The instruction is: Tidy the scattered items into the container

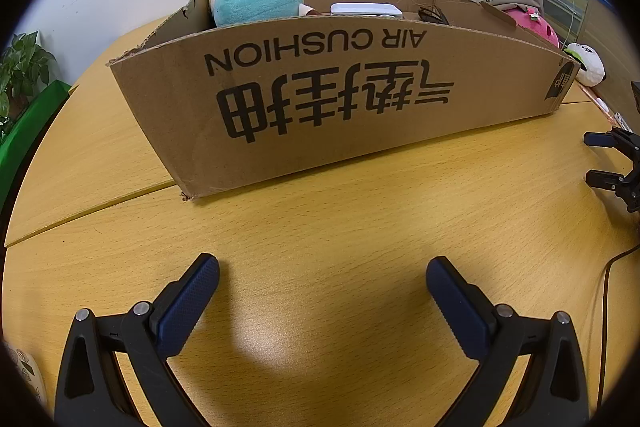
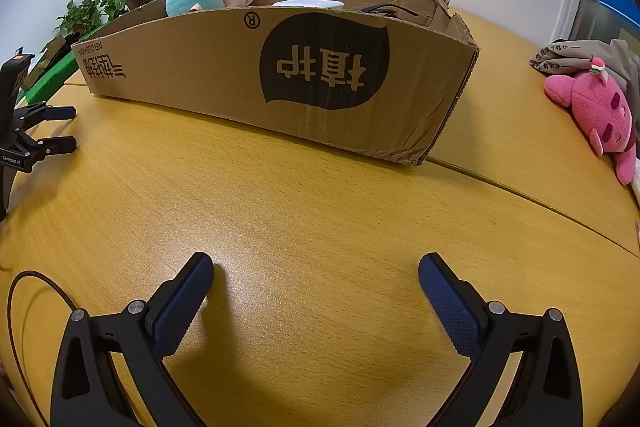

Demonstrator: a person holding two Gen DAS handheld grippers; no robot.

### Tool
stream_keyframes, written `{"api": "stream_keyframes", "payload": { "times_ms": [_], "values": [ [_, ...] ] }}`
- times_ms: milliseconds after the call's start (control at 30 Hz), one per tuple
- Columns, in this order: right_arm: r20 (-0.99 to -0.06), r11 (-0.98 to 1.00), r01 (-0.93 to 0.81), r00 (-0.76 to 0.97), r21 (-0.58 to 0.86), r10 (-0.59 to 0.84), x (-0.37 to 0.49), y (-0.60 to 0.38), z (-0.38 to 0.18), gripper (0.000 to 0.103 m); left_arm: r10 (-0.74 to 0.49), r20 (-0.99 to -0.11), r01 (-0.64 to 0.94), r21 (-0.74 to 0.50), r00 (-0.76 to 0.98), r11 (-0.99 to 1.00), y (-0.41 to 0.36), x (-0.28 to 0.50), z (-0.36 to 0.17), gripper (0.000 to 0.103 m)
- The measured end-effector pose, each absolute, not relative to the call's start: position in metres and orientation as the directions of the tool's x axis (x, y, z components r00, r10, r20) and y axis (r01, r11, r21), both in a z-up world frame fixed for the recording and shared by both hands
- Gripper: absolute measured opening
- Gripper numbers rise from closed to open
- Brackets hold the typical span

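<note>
We find both left gripper (image 1: 322, 277) and right gripper (image 2: 316, 273) spread wide, empty. Cardboard box (image 2: 280, 75) mid-table, part filled. Pink plush (image 2: 600, 115) at table's right edge outstanding; next move, we judge: right reach, soft grasp.

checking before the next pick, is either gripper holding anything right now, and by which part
Nothing is held: the left gripper and the right gripper are both open over bare table.

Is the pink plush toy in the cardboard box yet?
Out. The pink plush toy lies on the wooden table, right of the cardboard box.
</note>
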State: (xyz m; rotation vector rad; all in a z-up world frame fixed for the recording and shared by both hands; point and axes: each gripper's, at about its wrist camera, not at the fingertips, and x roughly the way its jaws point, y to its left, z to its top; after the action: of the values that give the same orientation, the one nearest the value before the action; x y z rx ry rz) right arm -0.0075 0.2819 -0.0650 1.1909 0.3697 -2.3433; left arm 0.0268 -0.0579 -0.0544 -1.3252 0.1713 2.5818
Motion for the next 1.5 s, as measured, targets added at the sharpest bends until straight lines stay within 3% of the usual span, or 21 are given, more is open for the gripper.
{"api": "stream_keyframes", "payload": {
  "times_ms": [1500],
  "values": [
    [-0.807,-0.849,0.528,-0.510,-0.020,-0.298,-0.0076,0.2793,-0.0684,0.103,0.142,-0.812,-0.240,-0.002,-0.566,-0.971,-0.0586,0.0265,-0.0539,0.103]
  ]
}}
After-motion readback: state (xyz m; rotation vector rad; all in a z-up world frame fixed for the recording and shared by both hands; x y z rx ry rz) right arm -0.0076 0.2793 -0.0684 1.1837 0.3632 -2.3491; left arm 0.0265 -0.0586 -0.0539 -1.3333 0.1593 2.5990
